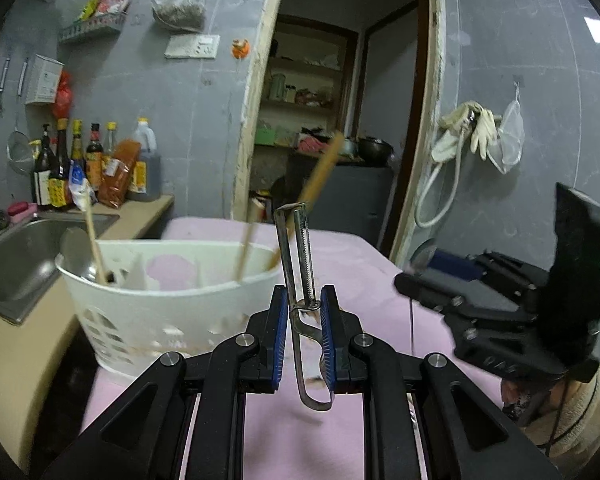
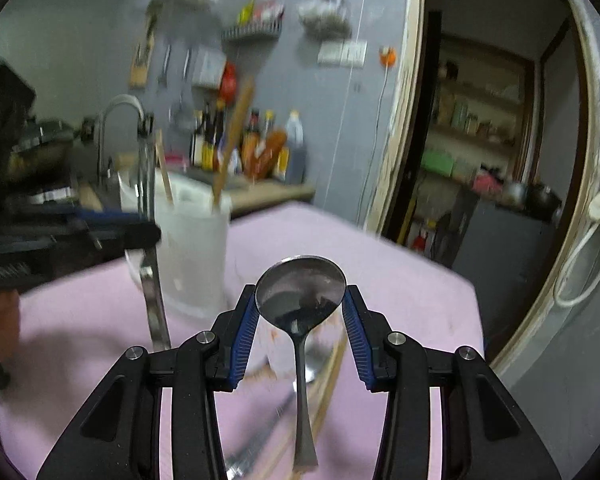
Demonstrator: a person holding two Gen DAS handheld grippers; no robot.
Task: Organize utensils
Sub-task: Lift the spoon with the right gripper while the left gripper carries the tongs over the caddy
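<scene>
My left gripper [image 1: 305, 304] is shut on a metal peeler [image 1: 300, 256], held upright above the pink table, just right of the white utensil basket [image 1: 172, 304]. The basket holds wooden chopsticks [image 1: 94, 236] and a utensil. My right gripper [image 2: 300, 300] is shut on the bowl of a metal spoon [image 2: 300, 292], its handle hanging down. In the right wrist view the basket [image 2: 192, 248] stands ahead to the left, with the left gripper and the peeler [image 2: 152, 280] beside it. Chopsticks [image 2: 328, 384] and another metal utensil [image 2: 260, 440] lie on the table below.
A steel sink [image 1: 24, 256] and sauce bottles [image 1: 92, 164] sit on the counter at left. A doorway [image 1: 332, 120] opens behind the pink table [image 1: 360, 272]. The right gripper's body [image 1: 520, 300] is at the right of the left wrist view.
</scene>
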